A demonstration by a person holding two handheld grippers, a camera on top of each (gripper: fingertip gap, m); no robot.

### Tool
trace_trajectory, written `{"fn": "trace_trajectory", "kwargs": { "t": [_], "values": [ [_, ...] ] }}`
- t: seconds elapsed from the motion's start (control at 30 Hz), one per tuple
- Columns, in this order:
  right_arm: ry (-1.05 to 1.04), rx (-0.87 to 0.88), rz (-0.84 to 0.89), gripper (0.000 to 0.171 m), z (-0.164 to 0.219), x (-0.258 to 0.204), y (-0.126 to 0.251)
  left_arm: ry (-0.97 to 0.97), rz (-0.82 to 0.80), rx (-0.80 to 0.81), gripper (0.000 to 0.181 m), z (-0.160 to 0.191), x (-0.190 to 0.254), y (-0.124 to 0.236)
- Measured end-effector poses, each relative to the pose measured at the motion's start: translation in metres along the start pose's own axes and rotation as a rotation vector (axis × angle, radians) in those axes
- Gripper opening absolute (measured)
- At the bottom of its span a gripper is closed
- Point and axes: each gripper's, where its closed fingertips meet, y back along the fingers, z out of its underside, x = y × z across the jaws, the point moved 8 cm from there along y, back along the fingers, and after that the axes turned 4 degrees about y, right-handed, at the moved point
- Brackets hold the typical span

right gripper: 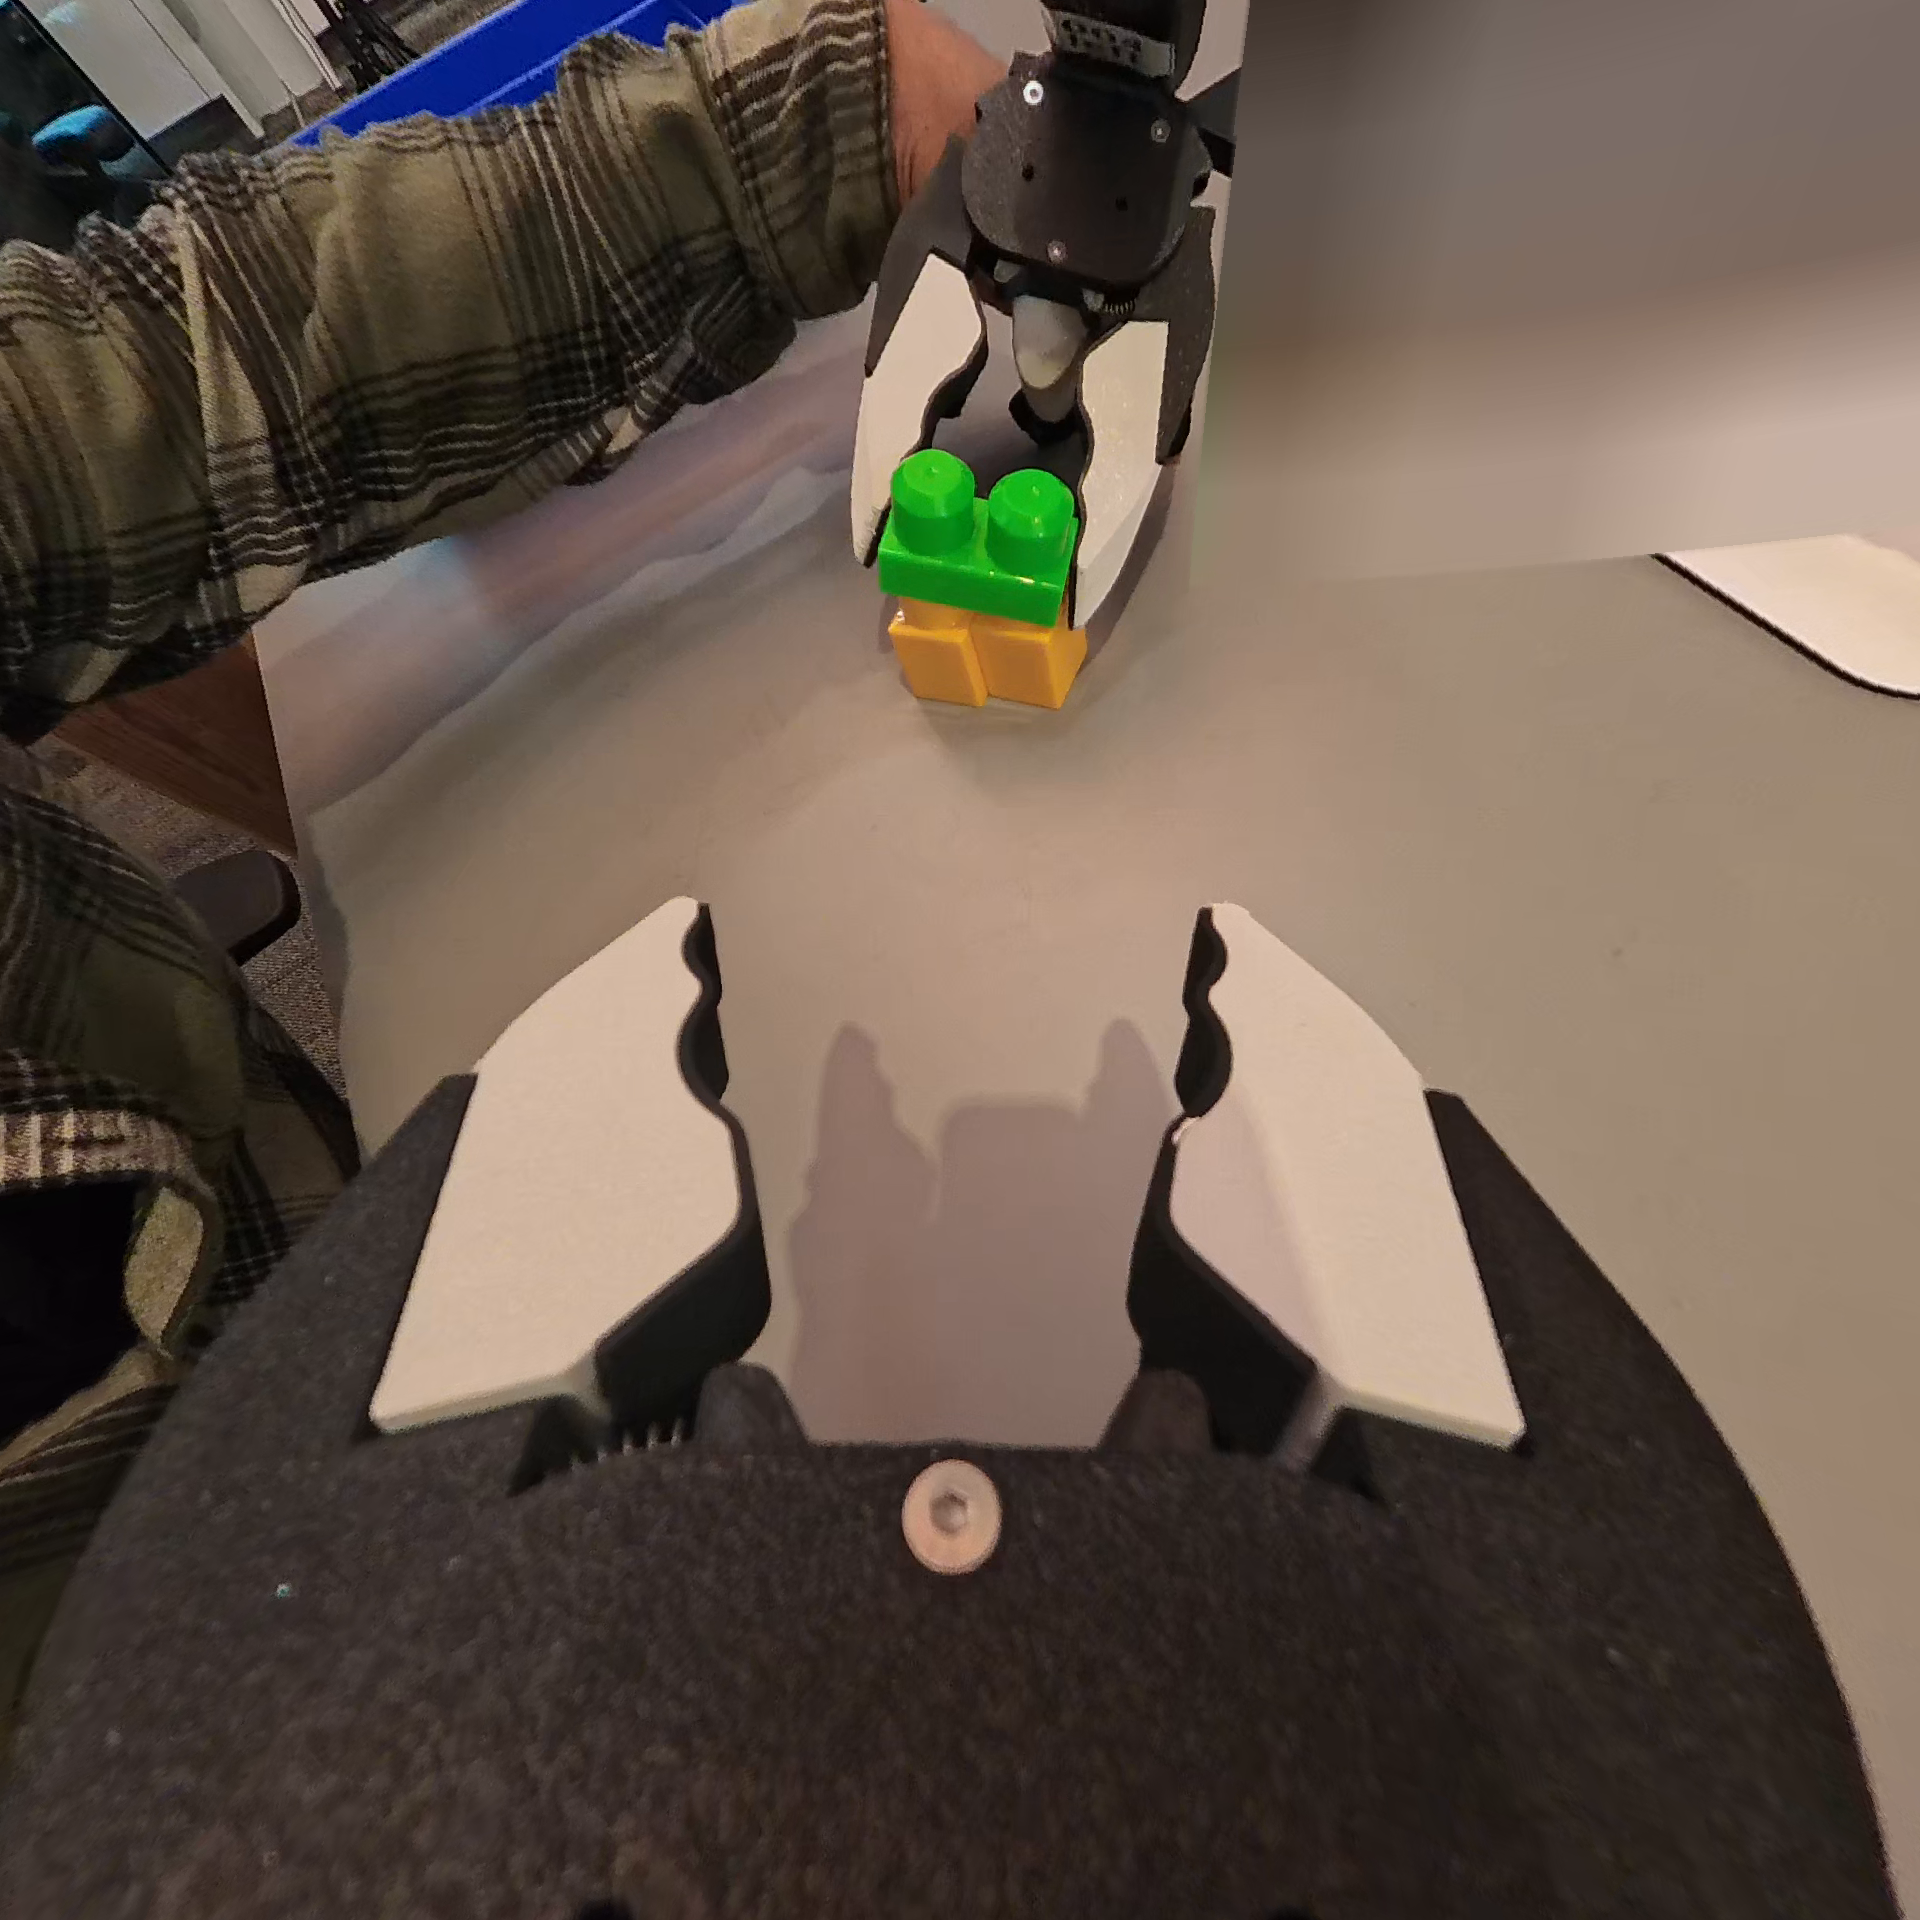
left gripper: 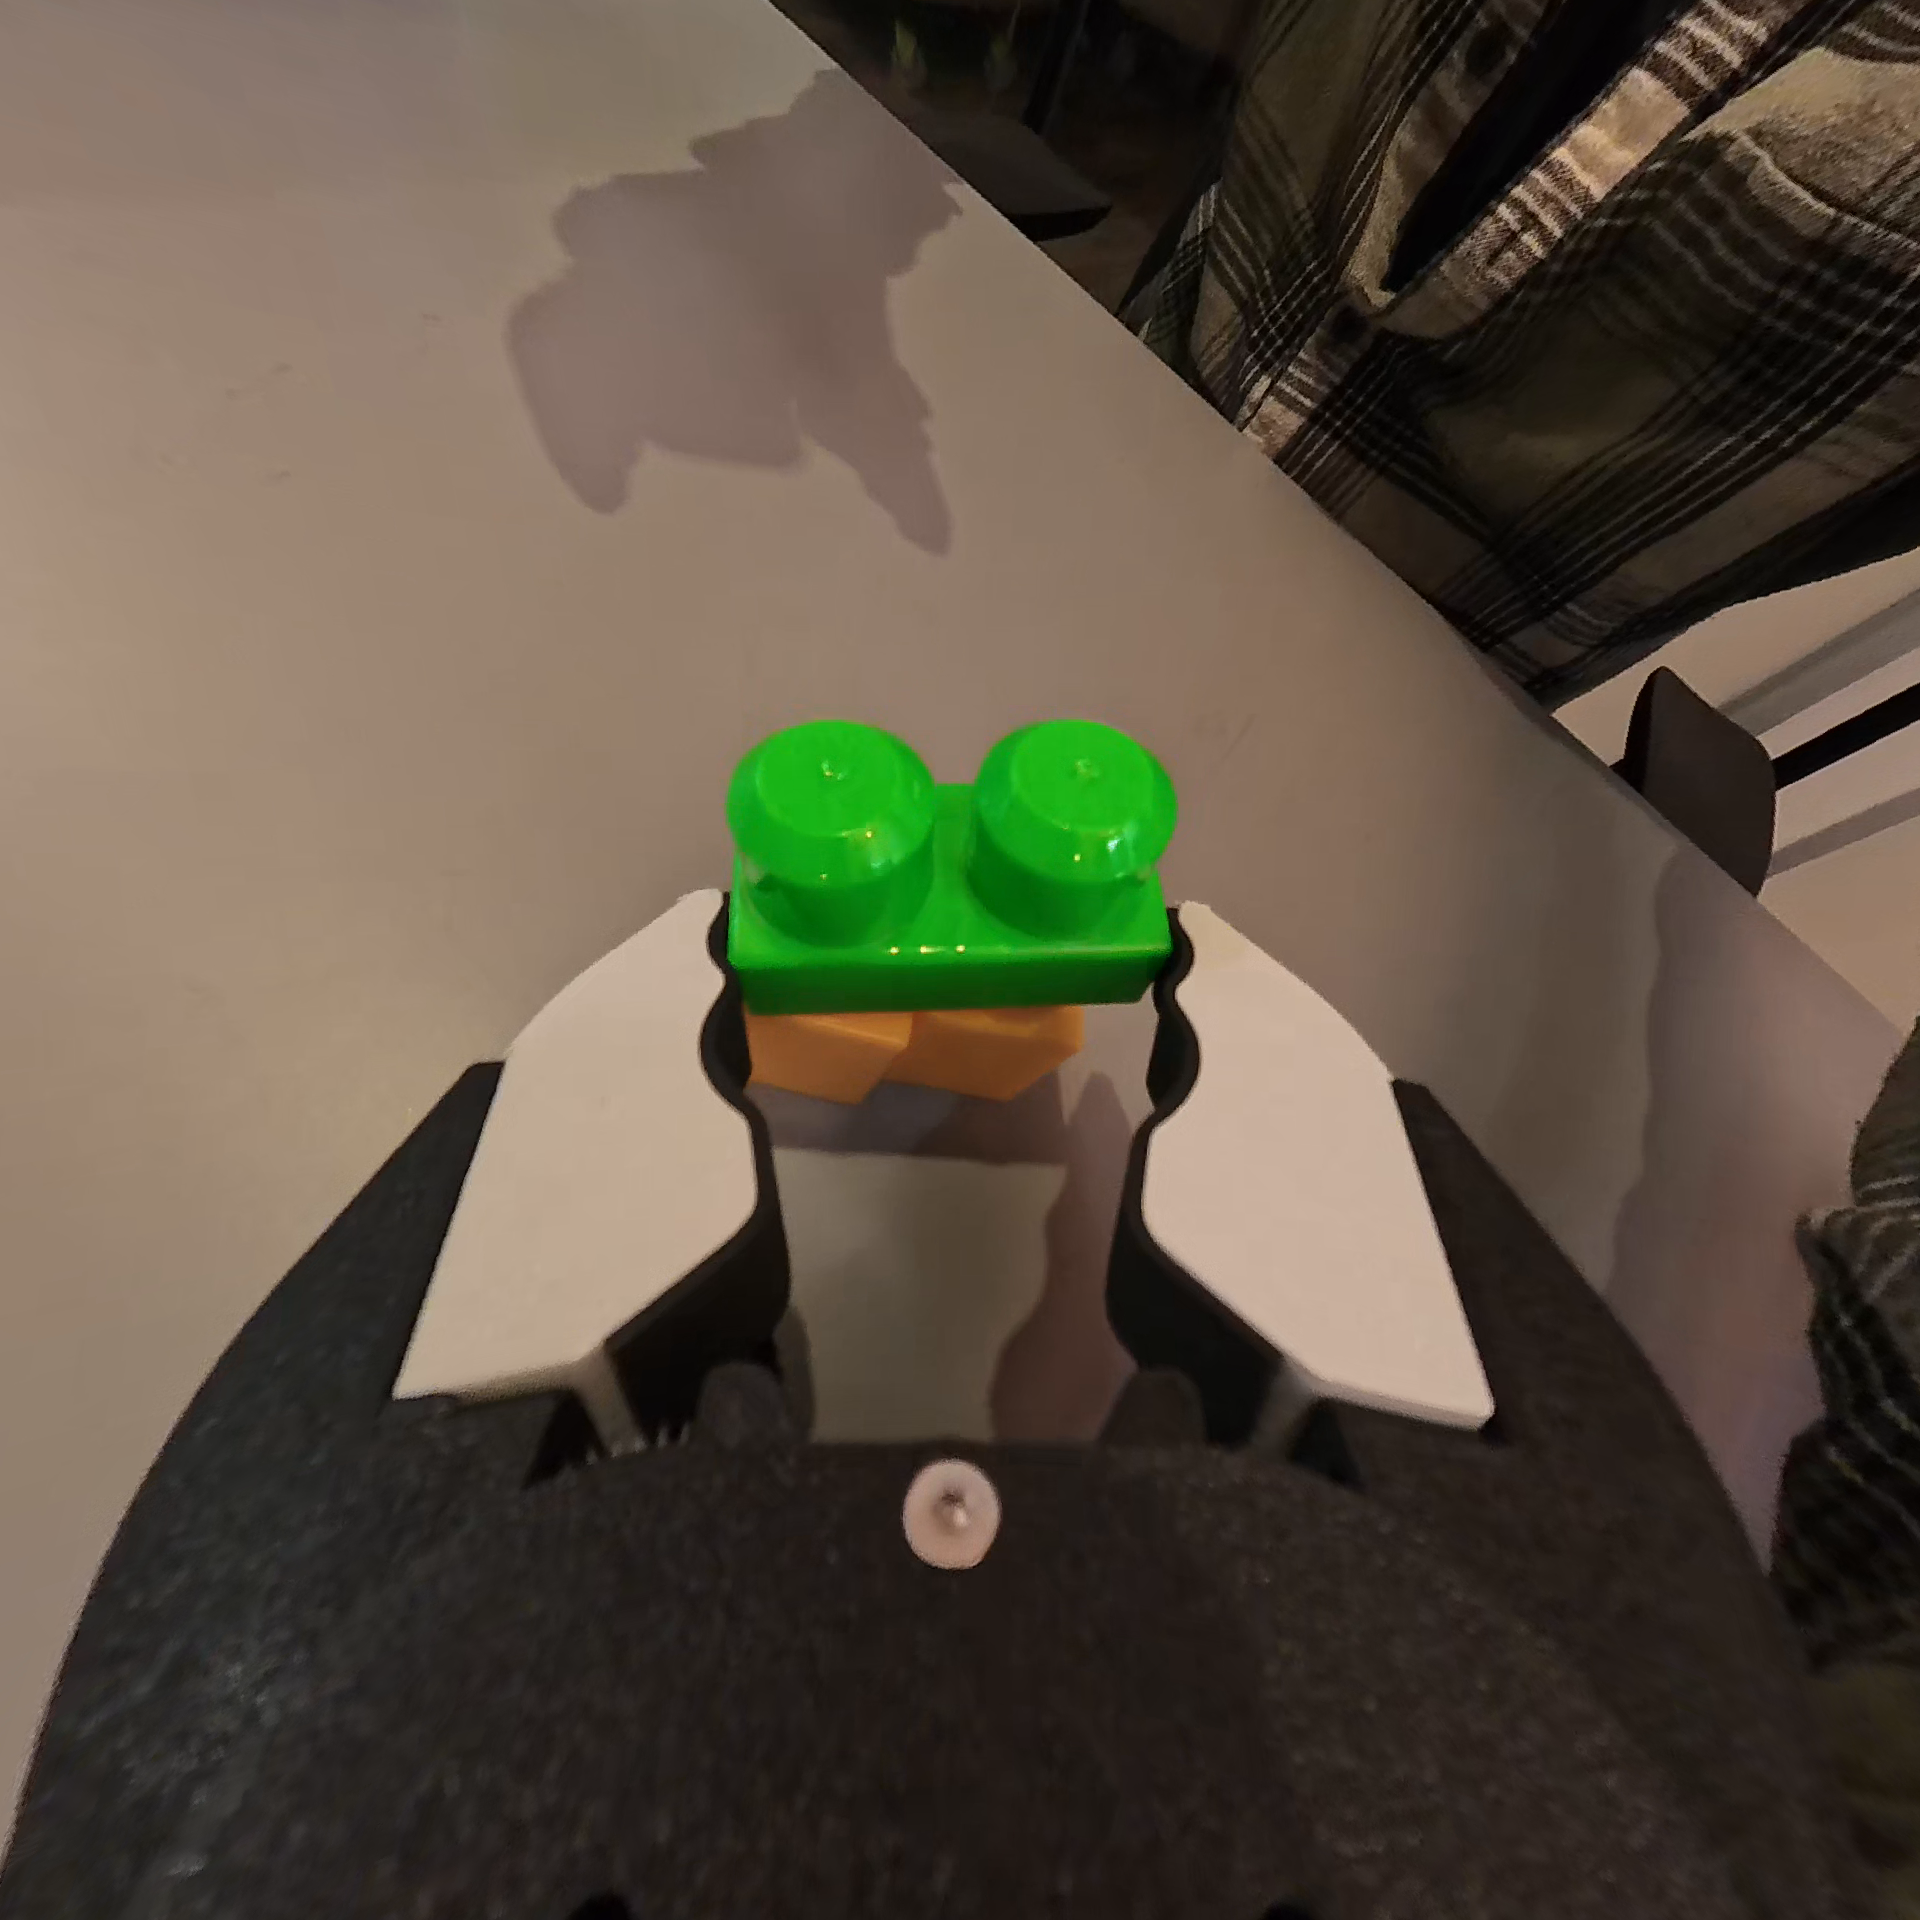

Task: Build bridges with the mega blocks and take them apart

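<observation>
The left gripper (left gripper: pixel 951 935) clamps a green two-stud block (left gripper: pixel 948 883) between its white fingers (left gripper: pixel 623 1122), one black-edged fingertip pressed against each short end of the block. The green block sits on top of a yellow block (left gripper: pixel 914 1055), and the pair stands as a short upright stack on the grey table (left gripper: pixel 312 623); whether the green block is fully pressed down onto the yellow one cannot be told. In the right wrist view the same stack stands well ahead, the green block (right gripper: pixel 977 545) above the yellow block (right gripper: pixel 987 660), whose base rests on the table (right gripper: pixel 1455 831), with the left gripper (right gripper: pixel 977 540) reaching down over it from behind. A plaid sleeve (right gripper: pixel 416 332) stretches across the upper left of that view toward the left gripper. The right gripper (right gripper: pixel 951 935) hangs above bare tabletop, well apart from the stack, its jaws spread wide with nothing between them and their shadow falling on the surface below. A white mat (right gripper: pixel 1829 613) with a dark edge lies at the far right of the table.
</observation>
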Motion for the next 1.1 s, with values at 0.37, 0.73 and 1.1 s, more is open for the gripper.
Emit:
{"fn": "trace_trajectory", "kwargs": {
  "t": [0.37, 0.73, 1.1],
  "values": [
    [0.004, -0.002, 0.008, 0.086, -0.0011, -0.0005, 0.0006, -0.017, -0.032, -0.059, 0.077, 0.0009, 0.0013, 0.0012],
    [0.01, -0.005, 0.005, 0.087, -0.0023, -0.0015, -0.0018, -0.001, -0.058, -0.102, 0.079, 0.0047, 0.0003, 0.0018],
    [0.012, -0.002, -0.003, 0.087, -0.0029, -0.0022, -0.0028, 0.031, -0.091, -0.145, 0.081, -0.001, 0.0015, 0.0046]
  ]
}}
